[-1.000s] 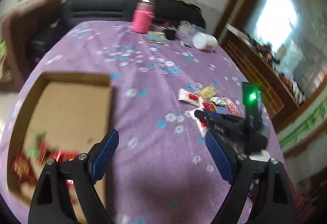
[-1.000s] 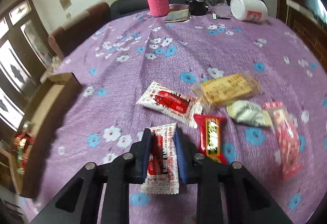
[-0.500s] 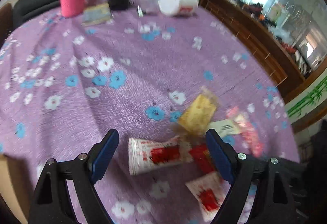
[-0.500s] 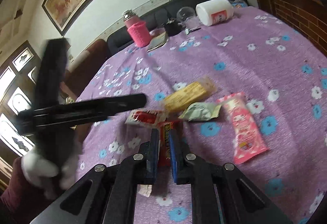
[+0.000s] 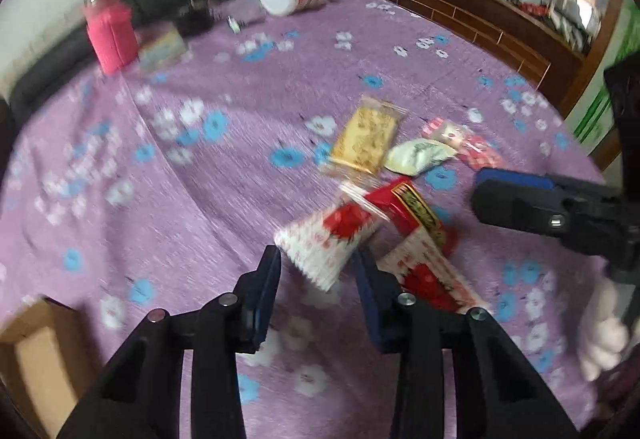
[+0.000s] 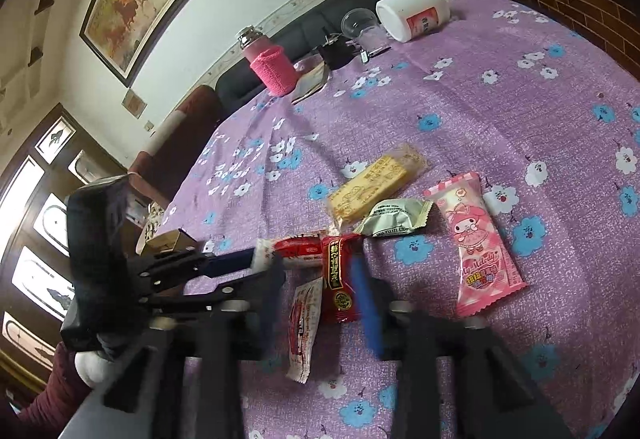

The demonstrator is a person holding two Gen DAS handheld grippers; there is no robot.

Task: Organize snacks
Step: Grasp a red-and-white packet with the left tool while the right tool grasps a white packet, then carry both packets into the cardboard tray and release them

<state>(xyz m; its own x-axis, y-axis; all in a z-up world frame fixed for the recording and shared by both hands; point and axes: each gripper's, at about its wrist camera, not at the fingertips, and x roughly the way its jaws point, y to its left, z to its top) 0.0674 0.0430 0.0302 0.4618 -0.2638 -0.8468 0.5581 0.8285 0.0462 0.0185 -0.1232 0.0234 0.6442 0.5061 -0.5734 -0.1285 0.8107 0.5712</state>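
The left gripper (image 5: 318,271) hangs released over the purple tablecloth (image 5: 200,199), its jaws apart on either side of the near end of a red-and-white packet (image 5: 328,239), whose long axis runs away from it toward the yellow bar (image 5: 366,139). The right gripper (image 6: 320,291) is also released, straddling a red bar (image 6: 340,279) and a second white packet (image 6: 304,323). The cardboard box (image 5: 36,355) sits at the table's left edge, nearer the left gripper.

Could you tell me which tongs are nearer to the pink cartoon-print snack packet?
Right. The right tongs straddle the red snack bar, with the pink cartoon-print snack packet just beside them; the left tongs sit farther off, at the white-and-red wrapper.
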